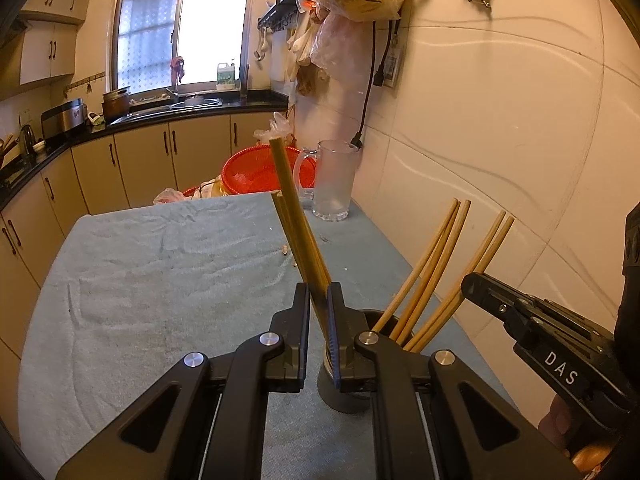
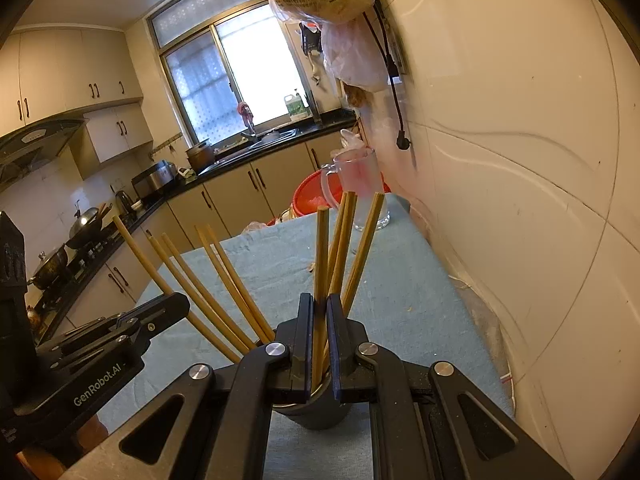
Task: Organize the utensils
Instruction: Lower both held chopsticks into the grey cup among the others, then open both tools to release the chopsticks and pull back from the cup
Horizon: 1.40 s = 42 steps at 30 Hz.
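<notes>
both grippers, left and right, clamped on chopsticks standing in the cup on the towel

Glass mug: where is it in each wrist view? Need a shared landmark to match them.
Left wrist: glass mug sits above centre, at the far edge of the blue cloth, by the wall.
Right wrist: mug sits right of centre, behind the chopstick tips.
Shared landmark: the red basket just left of it.
</notes>
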Each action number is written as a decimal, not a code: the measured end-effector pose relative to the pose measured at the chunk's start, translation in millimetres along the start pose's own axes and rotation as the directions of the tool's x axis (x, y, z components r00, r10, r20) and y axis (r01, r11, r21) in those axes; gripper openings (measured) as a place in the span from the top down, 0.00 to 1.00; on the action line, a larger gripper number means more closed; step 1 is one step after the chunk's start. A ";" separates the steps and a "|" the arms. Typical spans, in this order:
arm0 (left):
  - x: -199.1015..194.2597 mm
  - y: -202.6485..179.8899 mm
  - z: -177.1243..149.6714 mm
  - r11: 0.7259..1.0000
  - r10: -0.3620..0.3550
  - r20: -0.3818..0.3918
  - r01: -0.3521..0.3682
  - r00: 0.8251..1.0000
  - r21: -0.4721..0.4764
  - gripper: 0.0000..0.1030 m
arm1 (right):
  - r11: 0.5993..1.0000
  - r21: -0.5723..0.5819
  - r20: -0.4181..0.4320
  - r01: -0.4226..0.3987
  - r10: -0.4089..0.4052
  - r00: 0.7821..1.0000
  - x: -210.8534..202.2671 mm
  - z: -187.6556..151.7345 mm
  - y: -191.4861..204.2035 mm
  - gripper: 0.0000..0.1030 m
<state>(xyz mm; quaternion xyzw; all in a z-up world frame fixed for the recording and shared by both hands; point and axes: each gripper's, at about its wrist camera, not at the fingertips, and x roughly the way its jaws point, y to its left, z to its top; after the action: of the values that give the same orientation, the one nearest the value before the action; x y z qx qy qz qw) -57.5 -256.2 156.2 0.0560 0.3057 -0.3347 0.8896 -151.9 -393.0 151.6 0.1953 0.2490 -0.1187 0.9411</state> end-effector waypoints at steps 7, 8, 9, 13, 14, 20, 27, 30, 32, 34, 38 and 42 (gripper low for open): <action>-0.5 -0.7 0.1 1.000 0.010 0.004 -0.010 1.000 0.003 0.91 | 1.000 -0.006 0.007 0.001 -0.001 1.000 -0.1 1.1 1.1 0.92; -0.6 -0.4 0.4 1.000 0.011 0.003 -0.011 1.000 0.002 0.91 | 1.000 -0.008 0.009 0.001 -0.001 1.000 -1.2 0.6 1.7 0.92; -0.8 -0.2 0.4 1.000 0.011 0.003 -0.011 1.000 0.001 0.91 | 1.000 -0.009 0.011 -0.001 0.001 1.000 -2.2 0.0 2.0 0.92; -1.0 -0.8 1.1 1.000 0.015 0.006 -0.015 1.000 0.004 0.91 | 1.000 -0.007 0.023 -0.005 0.005 1.000 -7.5 -1.8 1.1 0.92; -1.0 -0.8 1.2 1.000 0.015 0.007 -0.015 1.000 0.004 0.91 | 1.000 -0.005 0.027 -0.006 0.006 1.000 -8.6 -1.7 0.6 0.92; -5.7 2.1 1.3 1.000 0.030 0.022 -0.030 0.999 -0.004 0.79 | 1.000 -0.006 0.044 0.000 0.000 0.999 -19.1 -2.9 1.8 0.92; -9.9 4.0 1.0 0.999 0.039 0.027 -0.039 0.999 -0.003 0.76 | 1.000 -0.009 0.053 0.005 -0.004 0.999 -26.3 -3.6 3.9 0.86; -11.5 4.3 1.0 0.999 0.048 0.032 -0.048 0.998 -0.001 0.70 | 1.000 -0.007 0.057 0.008 -0.008 0.998 -28.3 -2.9 3.4 0.76; -12.9 4.7 0.4 0.998 0.055 0.036 -0.055 0.998 0.000 0.68 | 1.000 -0.005 0.063 0.014 -0.013 0.998 -31.4 -3.0 3.4 0.74; -13.3 5.4 -0.4 0.998 0.061 0.036 -0.061 0.997 -0.001 0.63 | 1.000 -0.002 0.066 0.020 -0.020 0.998 -34.4 -1.6 4.0 0.69; -16.7 9.2 -3.9 0.996 0.093 0.046 -0.092 0.995 -0.014 0.47 | 0.998 0.018 0.090 0.052 -0.053 0.994 -42.8 -1.7 1.7 0.43; -20.1 16.9 -8.0 0.990 0.141 0.056 -0.139 0.988 -0.040 0.29 | 0.992 0.014 0.119 0.129 -0.129 0.984 -49.5 -4.5 2.0 0.16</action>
<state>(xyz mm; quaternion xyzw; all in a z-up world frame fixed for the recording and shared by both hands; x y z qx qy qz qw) -62.8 -229.5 159.6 0.0514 0.2805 -0.2676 0.9204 -195.2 -383.1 174.1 0.1743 0.2037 -0.1917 0.9441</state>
